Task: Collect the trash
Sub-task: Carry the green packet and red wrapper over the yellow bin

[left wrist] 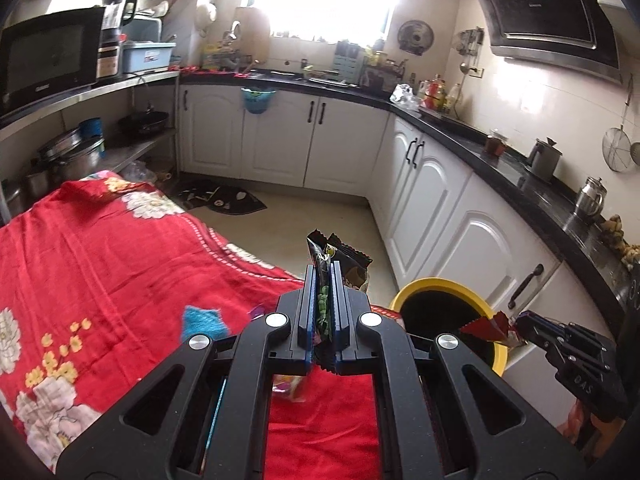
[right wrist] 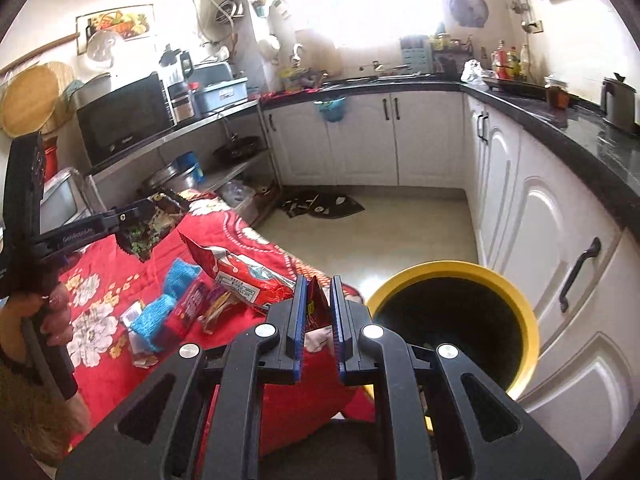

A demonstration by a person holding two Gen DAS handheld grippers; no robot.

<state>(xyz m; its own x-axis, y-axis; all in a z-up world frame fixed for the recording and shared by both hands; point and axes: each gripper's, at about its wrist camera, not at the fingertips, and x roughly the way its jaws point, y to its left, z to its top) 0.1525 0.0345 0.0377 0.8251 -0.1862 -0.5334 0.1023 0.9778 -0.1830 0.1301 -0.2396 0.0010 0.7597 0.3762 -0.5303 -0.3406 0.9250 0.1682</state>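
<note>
Transport step, judging by the load: both grippers carry wrappers toward the yellow-rimmed bin [right wrist: 452, 320].

Left gripper [left wrist: 325, 304] is clamped on a dark green-printed wrapper [left wrist: 340, 258], over the desk's 3 o'clock edge, bin at 3 o'clock of it. Right gripper [right wrist: 318, 312] is clamped on a red wrapper [right wrist: 316, 304], bin mouth just at its 2 o'clock.

Next move, my read: swing each gripper over the black opening, then part the jaws; right goes 1st, it's closer.

More trash on the red floral cloth [left wrist: 100, 248]: a red snack bag [right wrist: 240, 270] and small packets [right wrist: 200, 304] at 10 o'clock of the right gripper.

Room: open floor at 12 o'clock, white cabinets [right wrist: 552, 216] tight against the bin at 3 o'clock. 2 grippers near 1 opening, so stagger them.
</note>
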